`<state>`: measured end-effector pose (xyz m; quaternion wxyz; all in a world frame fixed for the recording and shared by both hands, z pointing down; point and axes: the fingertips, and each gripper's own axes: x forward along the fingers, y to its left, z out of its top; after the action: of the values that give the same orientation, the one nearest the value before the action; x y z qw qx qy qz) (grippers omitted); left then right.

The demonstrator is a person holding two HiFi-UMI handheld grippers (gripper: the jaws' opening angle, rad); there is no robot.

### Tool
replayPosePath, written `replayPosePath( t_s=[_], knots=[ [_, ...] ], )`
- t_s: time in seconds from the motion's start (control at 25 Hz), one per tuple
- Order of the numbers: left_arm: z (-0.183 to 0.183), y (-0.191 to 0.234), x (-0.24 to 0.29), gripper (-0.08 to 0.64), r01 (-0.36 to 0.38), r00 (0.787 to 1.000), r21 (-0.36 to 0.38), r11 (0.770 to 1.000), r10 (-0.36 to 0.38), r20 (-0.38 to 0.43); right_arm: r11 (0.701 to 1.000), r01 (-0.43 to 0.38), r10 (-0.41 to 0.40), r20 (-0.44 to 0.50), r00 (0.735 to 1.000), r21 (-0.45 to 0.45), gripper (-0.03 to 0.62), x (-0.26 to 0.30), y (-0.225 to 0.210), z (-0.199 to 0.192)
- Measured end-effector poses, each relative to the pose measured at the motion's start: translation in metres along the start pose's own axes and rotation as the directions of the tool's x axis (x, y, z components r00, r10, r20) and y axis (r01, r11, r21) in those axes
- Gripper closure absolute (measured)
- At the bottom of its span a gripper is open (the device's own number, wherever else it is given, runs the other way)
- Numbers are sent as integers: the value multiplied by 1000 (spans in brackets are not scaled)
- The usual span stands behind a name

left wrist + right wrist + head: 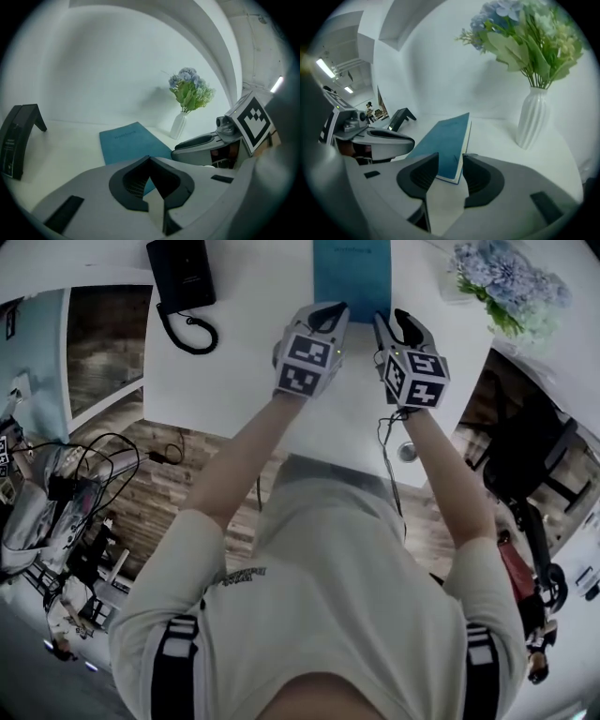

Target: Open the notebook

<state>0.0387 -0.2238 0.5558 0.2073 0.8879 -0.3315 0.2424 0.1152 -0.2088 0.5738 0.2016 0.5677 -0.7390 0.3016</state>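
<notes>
1. While closed, notebook lies flat on desk, long axis pointing away from person.
2. Left tool: jaws together, empty.
3. Right tool: jaws apart, notebook's near corner between them.

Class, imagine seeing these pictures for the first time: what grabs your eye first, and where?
A closed teal notebook lies on the white table. At its near edge hover the boldly patterned left hand-held gripper and right hand-held gripper. Blue flowers stand to its right.
</notes>
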Motion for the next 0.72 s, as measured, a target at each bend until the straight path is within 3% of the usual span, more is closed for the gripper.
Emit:
replayPosePath(
  t_s=[0.24,0.4,0.56,0.72],
  knots=[
    [-28,0,16,548,18,996,-10,1000,-19,-83,996,-27,30,-30,999,85,427,11,-6,-19],
    [-32,0,20,548,25,995,-14,1000,-26,-98,995,-37,39,-22,999,90,468,10,-3,-17],
    [-17,-1,13,548,23,997,-16,1000,-24,-70,996,-36,34,25,999,88,528,1,0,-2],
    [25,-8,-12,548,37,999,0,999,-37,12,995,-96,93,105,990,26,552,-19,27,29]
  ],
)
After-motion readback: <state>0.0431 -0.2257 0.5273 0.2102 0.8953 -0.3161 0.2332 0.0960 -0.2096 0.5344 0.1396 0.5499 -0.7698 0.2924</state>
